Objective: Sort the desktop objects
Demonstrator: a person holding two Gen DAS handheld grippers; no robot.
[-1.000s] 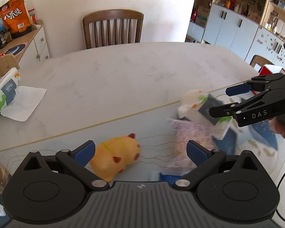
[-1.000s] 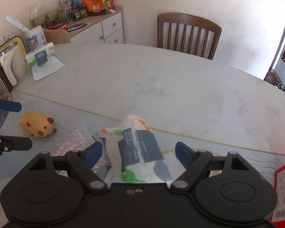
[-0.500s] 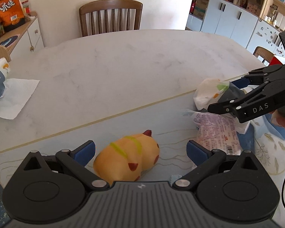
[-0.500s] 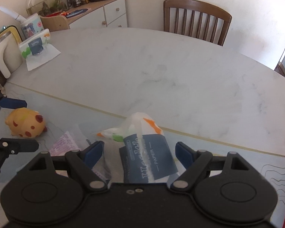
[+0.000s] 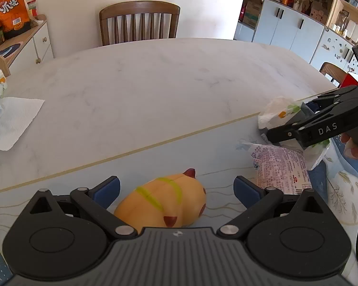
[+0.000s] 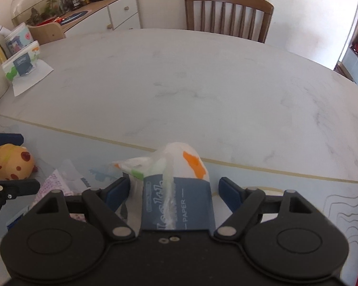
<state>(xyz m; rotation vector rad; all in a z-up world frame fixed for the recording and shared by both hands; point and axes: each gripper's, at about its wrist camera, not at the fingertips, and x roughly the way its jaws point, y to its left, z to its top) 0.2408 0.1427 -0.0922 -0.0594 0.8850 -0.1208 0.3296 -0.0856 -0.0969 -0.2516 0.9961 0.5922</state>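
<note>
In the left wrist view, a paper towel (image 5: 10, 121) lies at the left edge of the table (image 5: 155, 83). At bottom centre the left gripper (image 5: 176, 190) stands wide — the yellow toy (image 5: 164, 202) lies on the mat between its pads, neither touching it. To the right lies a pink packet (image 5: 281, 169), and beyond it the right gripper (image 5: 305, 116) straddles the tissue pack (image 5: 278, 112). In the right wrist view, the right gripper's jaws are closing around the tissue pack (image 6: 176, 186) at lower centre — no clear contact visible.
</note>
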